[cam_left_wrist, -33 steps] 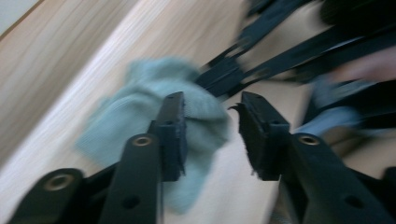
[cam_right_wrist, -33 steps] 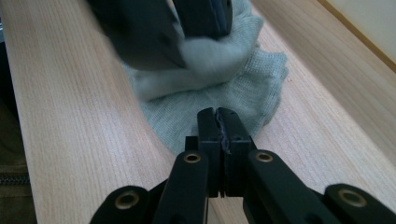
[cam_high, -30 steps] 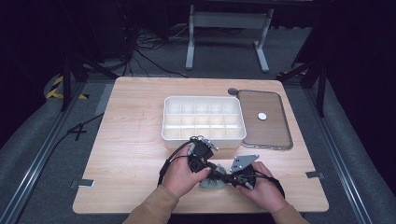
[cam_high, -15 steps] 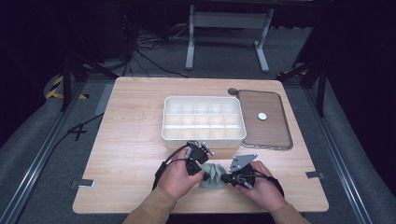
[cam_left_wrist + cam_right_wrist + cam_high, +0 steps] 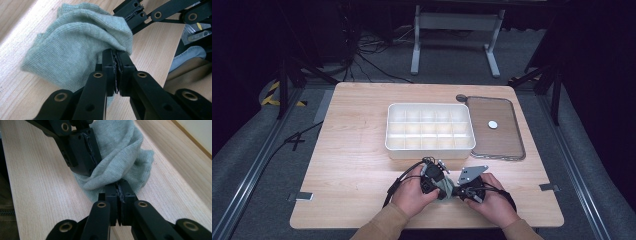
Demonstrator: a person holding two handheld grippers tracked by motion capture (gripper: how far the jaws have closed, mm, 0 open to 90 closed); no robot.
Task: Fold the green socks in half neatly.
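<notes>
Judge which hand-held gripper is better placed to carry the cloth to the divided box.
Left, though only slightly. Both the left hand-held gripper and the right hand-held gripper are shut on the grey-green cloth, but the left one sits a little nearer the white divided box.

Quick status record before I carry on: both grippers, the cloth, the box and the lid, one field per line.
left gripper: jaws just closed, shut on the grey-green cloth
right gripper: shut on the same cloth's edge
cloth: bunched between both grippers, lower part lying on the wooden table
compartment box: white, beyond the hands, compartments look empty
lid: flat beside the box, apart from the grippers
</notes>
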